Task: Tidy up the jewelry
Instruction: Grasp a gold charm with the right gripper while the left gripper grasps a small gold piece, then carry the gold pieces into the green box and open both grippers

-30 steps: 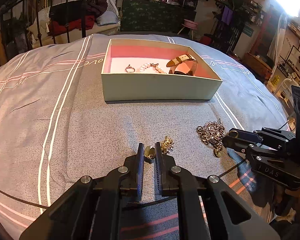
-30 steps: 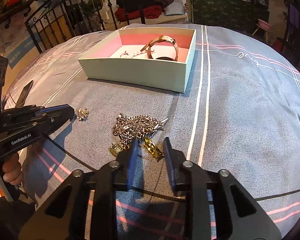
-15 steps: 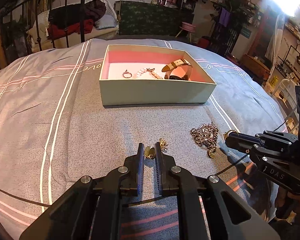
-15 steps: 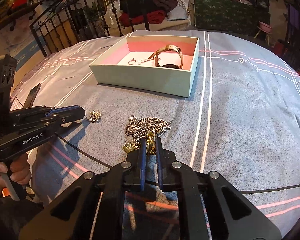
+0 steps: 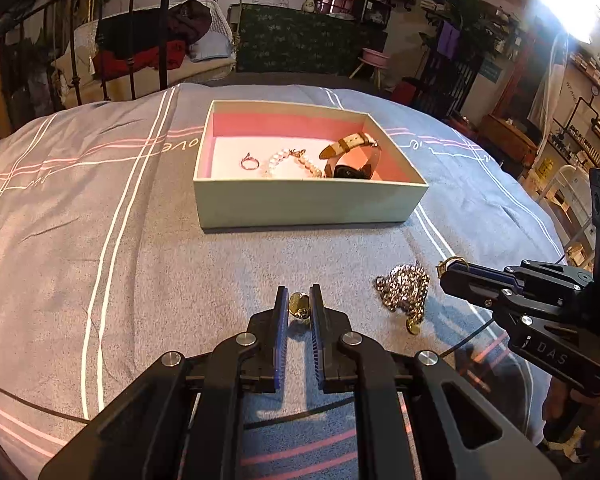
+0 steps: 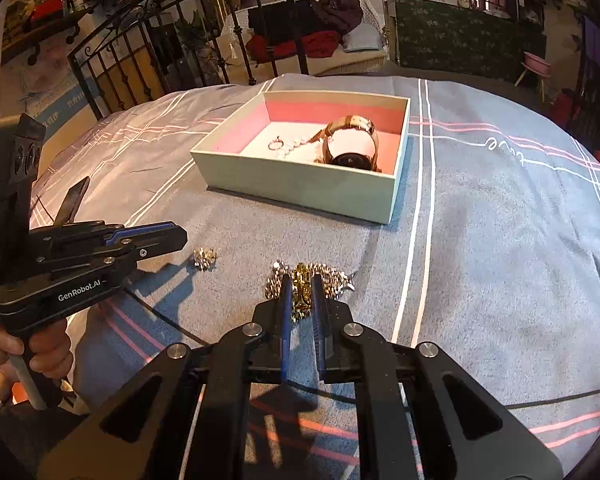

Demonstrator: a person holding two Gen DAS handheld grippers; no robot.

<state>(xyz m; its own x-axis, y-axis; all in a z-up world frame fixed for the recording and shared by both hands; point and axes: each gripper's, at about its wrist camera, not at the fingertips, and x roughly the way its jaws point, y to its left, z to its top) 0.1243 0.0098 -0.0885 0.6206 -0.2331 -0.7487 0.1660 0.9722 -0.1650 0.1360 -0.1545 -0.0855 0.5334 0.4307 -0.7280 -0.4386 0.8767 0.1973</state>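
On bedspread (image 5: 100, 272) | left gripper (image 5: 299, 304) pinching gold earring (image 5: 298, 305) | right gripper (image 6: 301, 292) pinching gold bracelet (image 6: 301, 280)

A grey bed cover (image 5: 100, 240) with white and pink stripes spreads across the bed. Behind it stands a black iron bed frame (image 6: 148, 60). Clothes in red and black (image 5: 140, 48) lie heaped on a pale wicker seat beyond. A pink stool (image 5: 374, 58) stands beside a dark green patterned panel (image 5: 300, 40).
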